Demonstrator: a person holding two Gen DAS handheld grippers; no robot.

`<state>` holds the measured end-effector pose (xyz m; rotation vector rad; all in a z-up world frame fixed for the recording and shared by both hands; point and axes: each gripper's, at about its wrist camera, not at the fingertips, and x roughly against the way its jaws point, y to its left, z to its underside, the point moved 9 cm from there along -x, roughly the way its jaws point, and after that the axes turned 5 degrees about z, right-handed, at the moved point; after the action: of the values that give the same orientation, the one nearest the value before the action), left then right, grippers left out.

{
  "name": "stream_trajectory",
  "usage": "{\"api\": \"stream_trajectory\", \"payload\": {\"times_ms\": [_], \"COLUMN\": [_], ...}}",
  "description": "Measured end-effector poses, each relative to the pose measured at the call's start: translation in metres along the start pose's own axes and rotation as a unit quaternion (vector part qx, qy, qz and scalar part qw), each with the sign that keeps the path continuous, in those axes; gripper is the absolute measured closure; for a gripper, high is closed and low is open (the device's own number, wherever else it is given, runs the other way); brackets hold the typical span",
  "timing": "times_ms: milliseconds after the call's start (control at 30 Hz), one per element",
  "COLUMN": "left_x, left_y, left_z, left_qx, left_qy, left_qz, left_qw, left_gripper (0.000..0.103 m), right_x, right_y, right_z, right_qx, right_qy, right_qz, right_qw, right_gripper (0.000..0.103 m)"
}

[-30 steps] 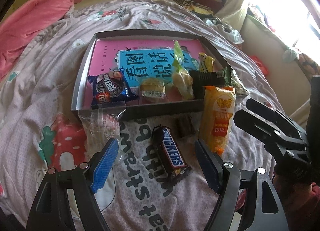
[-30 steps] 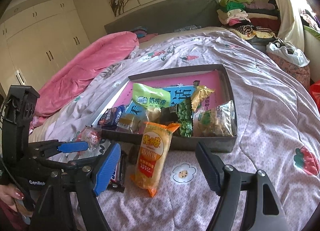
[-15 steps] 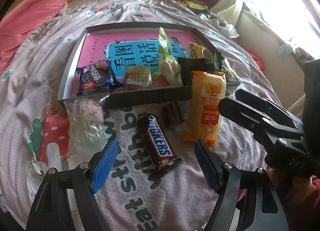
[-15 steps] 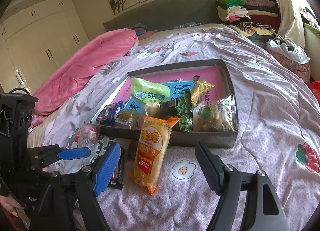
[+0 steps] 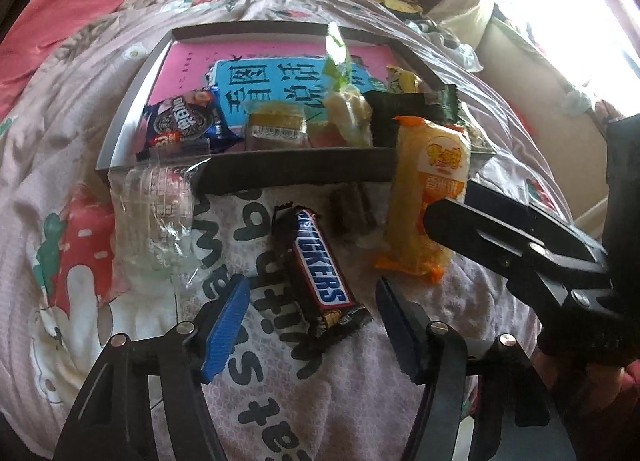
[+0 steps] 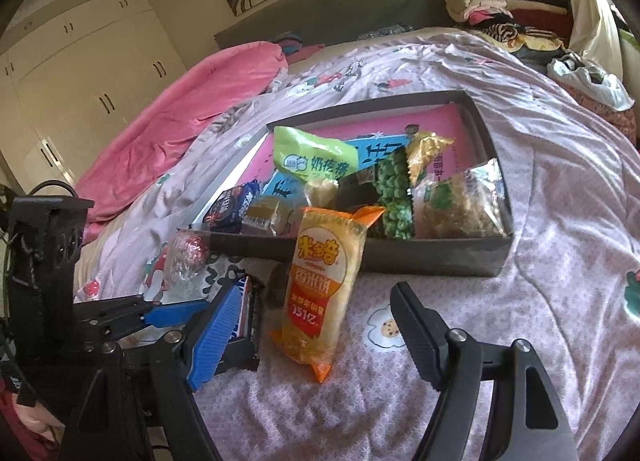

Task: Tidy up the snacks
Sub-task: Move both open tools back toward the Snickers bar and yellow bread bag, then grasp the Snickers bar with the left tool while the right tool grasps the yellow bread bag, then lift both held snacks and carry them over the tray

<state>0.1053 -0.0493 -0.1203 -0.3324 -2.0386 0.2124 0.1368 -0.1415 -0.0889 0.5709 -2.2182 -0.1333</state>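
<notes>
A shallow grey box (image 5: 296, 173) (image 6: 440, 257) on the bed holds several snack packets. A Snickers bar (image 5: 320, 269) (image 6: 250, 321) lies on the quilt in front of it. My left gripper (image 5: 312, 325) is open, its fingers on either side of the bar's near end, just above it. A yellow-orange rice cracker packet (image 5: 428, 197) (image 6: 320, 285) leans on the box's front wall. My right gripper (image 6: 308, 333) is open around the packet's lower end. A small brown candy (image 5: 352, 209) and a clear wrapped sweet (image 5: 156, 217) (image 6: 186, 255) lie by the box.
Inside the box lie an Oreo packet (image 5: 184, 125), a green packet (image 6: 312, 157) and a pea packet (image 6: 394, 197) on a pink book (image 5: 280, 61). A pink duvet (image 6: 180, 121) lies at the left; folded clothes (image 6: 500, 9) are piled at the bed's far end.
My left gripper has moved forward and down, so the Snickers bar now sits between its fingers. My right gripper has moved closer to the rice cracker packet.
</notes>
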Motion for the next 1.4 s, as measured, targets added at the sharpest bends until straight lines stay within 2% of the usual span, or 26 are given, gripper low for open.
{"api": "stream_trajectory", "payload": {"times_ms": [267,500,633,667,767,800,933,1133,1400], "left_x": [-0.008,-0.015,-0.018,-0.019,-0.019,-0.018,-0.014,-0.002,0.024], "left_y": [0.007,0.008,0.009,0.01,0.012,0.014,0.017,0.01,-0.004], "left_z": [-0.003,-0.004,-0.006,-0.007,-0.007,-0.008,-0.008,-0.011,-0.027], "left_qx": [0.012,0.01,0.015,0.015,0.016,0.017,0.026,0.022,0.013], "left_qy": [0.001,0.002,0.0,-0.001,-0.004,-0.005,-0.009,-0.017,-0.047], "left_qz": [-0.004,-0.01,-0.009,-0.009,-0.012,-0.013,-0.006,0.006,0.021], "left_qw": [0.9999,0.9999,0.9999,0.9998,0.9998,0.9998,0.9996,0.9996,0.9986], "left_gripper": [0.044,0.048,0.05,0.053,0.065,0.07,0.073,0.073,0.073], "right_x": [-0.014,-0.024,-0.028,-0.028,-0.028,-0.027,-0.015,0.001,0.014], "right_y": [0.003,0.009,0.006,0.006,0.005,0.006,0.009,0.006,0.001], "right_z": [0.005,0.004,0.003,0.003,0.002,0.003,-0.002,-0.01,-0.02], "right_qx": [-0.005,-0.003,-0.013,-0.013,-0.01,-0.007,0.006,0.004,-0.007], "right_qy": [0.018,0.024,0.025,0.026,0.024,0.022,0.001,-0.024,-0.047], "right_qz": [-0.017,-0.023,-0.031,-0.031,-0.032,-0.031,-0.026,-0.027,-0.027], "right_qw": [1.0,0.999,0.999,0.999,0.999,0.999,1.0,0.999,0.998], "right_gripper": [0.043,0.051,0.061,0.066,0.07,0.071,0.072,0.072,0.072]}}
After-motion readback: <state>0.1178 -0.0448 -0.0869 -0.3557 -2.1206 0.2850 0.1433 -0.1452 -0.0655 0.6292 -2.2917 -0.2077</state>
